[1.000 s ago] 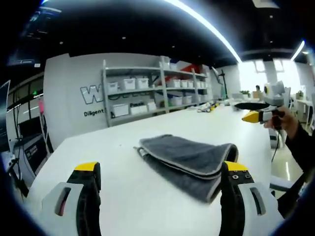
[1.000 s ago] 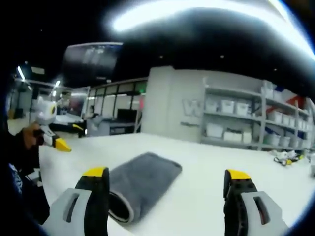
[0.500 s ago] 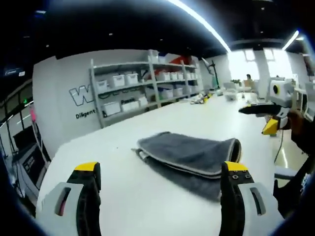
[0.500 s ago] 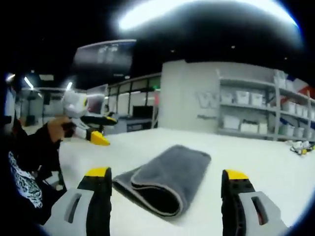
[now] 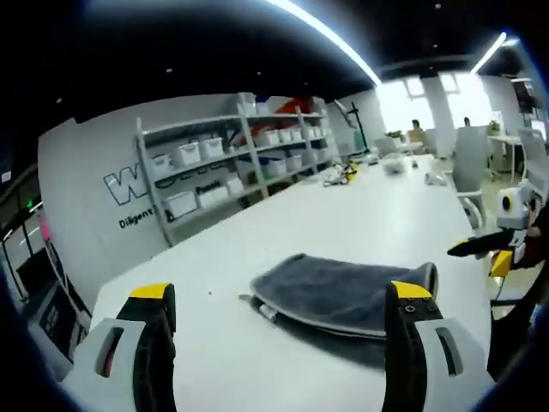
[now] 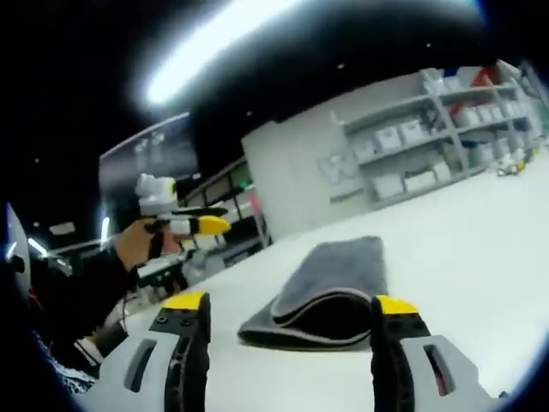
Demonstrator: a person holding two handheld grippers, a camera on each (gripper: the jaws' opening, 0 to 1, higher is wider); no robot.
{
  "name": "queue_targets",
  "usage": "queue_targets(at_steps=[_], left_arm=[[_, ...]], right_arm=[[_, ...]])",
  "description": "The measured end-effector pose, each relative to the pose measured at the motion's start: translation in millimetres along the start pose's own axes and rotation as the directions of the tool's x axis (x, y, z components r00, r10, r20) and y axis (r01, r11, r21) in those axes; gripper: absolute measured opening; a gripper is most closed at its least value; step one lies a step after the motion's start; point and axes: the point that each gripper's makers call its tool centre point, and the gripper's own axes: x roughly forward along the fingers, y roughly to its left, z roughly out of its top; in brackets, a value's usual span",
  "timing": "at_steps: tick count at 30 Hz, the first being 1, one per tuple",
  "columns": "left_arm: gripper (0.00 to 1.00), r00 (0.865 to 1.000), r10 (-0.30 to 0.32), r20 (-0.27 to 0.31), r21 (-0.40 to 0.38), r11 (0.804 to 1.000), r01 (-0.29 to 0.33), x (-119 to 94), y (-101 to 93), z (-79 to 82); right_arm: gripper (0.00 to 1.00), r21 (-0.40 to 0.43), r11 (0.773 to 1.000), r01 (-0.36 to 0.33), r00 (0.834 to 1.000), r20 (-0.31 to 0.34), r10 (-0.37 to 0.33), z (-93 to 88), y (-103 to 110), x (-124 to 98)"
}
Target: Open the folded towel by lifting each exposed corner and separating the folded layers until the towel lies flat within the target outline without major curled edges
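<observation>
Towel (image 5: 343, 292), grey and folded over on itself, lies on the white bench (image 5: 360, 215) in front of you. In the left gripper view your left tool (image 5: 279, 305) has its jaws well apart and nothing between them; the towel sits just beyond the tips, toward 1 o'clock, its rolled fold partly behind the jaw on that side. Behind it, at 11 o'clock, shelving (image 5: 232, 163) with white bins stands against a grey wall. At 3 o'clock your right tool (image 5: 480, 249) shows at the bench edge, but from here you cannot tell how its jaws stand.

In the right gripper view your right tool (image 6: 287, 309) is spread wide and empty, above the bench. The towel (image 6: 330, 287) lies past the tips near 12 o'clock, its open layered edge facing you, light trim visible along the fold. At 10 o'clock your left tool (image 6: 210, 225) is held up in your hand (image 6: 137, 245), well clear of the towel.
</observation>
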Motion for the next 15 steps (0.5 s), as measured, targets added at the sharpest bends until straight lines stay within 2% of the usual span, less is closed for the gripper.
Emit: queue_targets(at_steps=[3,5,8,9,11,15], left_arm=[[1.00,0.998,-0.054,-0.044,0.016,0.998,0.055,14,11.4,6.8],[1.00,0.989,-0.114,-0.094,-0.005,0.993,0.114,27,17.2,10.0],[1.00,0.985,-0.125,-0.122,0.014,0.992,0.128,42,26.5,16.1],[1.00,0.980,-0.121,-0.157,0.057,0.990,0.132,49,32.8,15.1],[1.00,0.976,-0.116,-0.184,0.108,0.985,0.137,61,41.5,16.7],[1.00,0.951,-0.203,-0.233,0.058,0.973,0.222,81,42.0,16.2]], right_arm=[[0.68,0.013,1.000,-0.018,1.000,-0.006,0.018,-5.0,10,3],[0.66,0.015,1.000,-0.021,0.999,-0.023,0.021,-10.2,14,6],[0.61,0.069,0.998,-0.016,0.999,-0.026,0.018,-14.5,14,10],[0.60,0.073,0.997,-0.013,1.000,-0.026,0.015,-14.7,14,11],[0.58,0.091,0.996,-0.012,1.000,-0.028,0.014,-15.3,14,14],[0.58,0.124,0.992,-0.008,0.999,-0.040,0.013,-15.7,16,22]])
